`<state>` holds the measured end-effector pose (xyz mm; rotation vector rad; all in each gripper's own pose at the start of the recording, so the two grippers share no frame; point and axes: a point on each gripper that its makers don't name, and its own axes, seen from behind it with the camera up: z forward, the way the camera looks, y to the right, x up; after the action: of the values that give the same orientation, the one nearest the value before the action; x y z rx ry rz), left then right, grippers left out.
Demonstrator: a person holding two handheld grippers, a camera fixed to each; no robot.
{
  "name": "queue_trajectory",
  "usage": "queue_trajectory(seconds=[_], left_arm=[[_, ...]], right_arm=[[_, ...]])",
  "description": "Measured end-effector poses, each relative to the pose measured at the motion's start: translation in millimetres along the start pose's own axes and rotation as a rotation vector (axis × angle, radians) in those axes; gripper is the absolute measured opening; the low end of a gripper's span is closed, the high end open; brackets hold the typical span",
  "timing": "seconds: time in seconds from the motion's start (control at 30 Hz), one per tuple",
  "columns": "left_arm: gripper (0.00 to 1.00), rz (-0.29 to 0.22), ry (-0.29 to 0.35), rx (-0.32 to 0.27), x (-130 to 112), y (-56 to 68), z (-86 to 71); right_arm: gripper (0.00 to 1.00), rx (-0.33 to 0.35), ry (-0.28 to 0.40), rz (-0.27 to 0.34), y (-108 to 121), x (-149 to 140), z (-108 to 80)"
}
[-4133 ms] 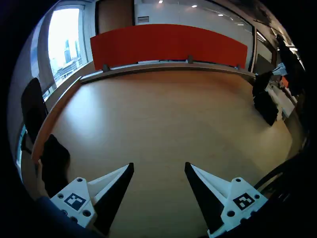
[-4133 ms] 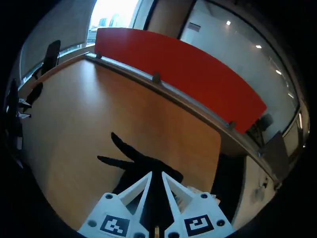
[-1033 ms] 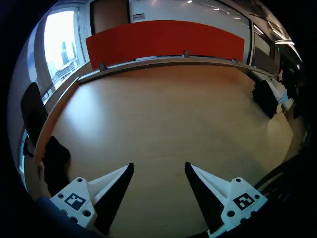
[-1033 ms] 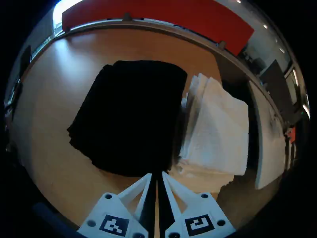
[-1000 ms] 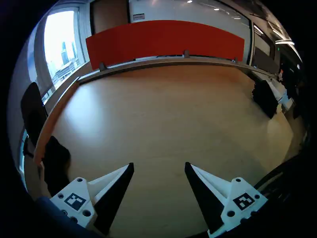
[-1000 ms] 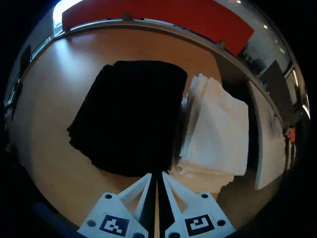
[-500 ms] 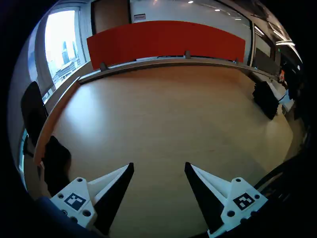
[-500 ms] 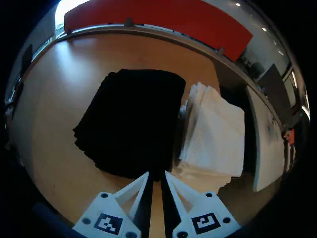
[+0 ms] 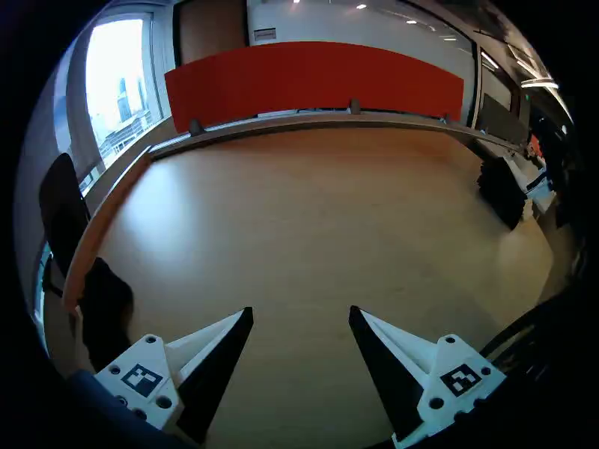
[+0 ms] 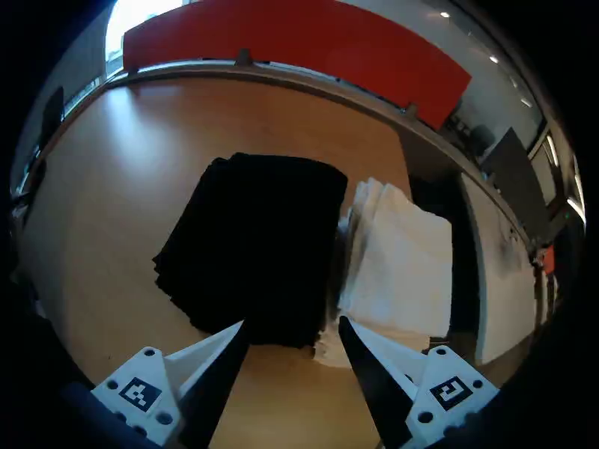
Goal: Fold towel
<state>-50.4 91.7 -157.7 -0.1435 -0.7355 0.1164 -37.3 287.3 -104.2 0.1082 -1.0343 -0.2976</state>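
Observation:
A stack of folded black towels [image 10: 258,243] lies on the wooden table [image 10: 120,194] in the right gripper view, with a stack of folded white towels [image 10: 397,273] touching its right side. My right gripper [image 10: 293,337] hangs open just in front of the near edge of the black stack, nothing between its fingers. In the left gripper view my left gripper [image 9: 299,318] is open over bare table [image 9: 314,217]. The black stack [image 9: 503,191] shows far off at the right edge there.
A red divider panel [image 9: 314,78] runs along the table's far edge, also the red panel [image 10: 299,52] in the right gripper view. A dark chair [image 9: 64,209] stands at the left by the window. Another desk [image 10: 502,292] lies right of the white stack.
My right gripper has opened from shut and pulled back a little from the black stack. The left gripper has stayed where it was.

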Motion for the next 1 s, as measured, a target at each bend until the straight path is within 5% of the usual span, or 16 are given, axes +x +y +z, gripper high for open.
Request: queue_trajectory(seconds=[0.57, 1.0], left_arm=[[0.95, -0.022, 0.011, 0.007, -0.7, -7.5, -4.1], [0.95, -0.029, 0.012, 0.02, -3.4, -11.4, -9.9]], right_arm=[[0.88, 0.0, 0.108, 0.092, -13.0, 36.4, -7.3], [0.88, 0.004, 0.135, 0.106, -15.3, 63.1, 3.3]])
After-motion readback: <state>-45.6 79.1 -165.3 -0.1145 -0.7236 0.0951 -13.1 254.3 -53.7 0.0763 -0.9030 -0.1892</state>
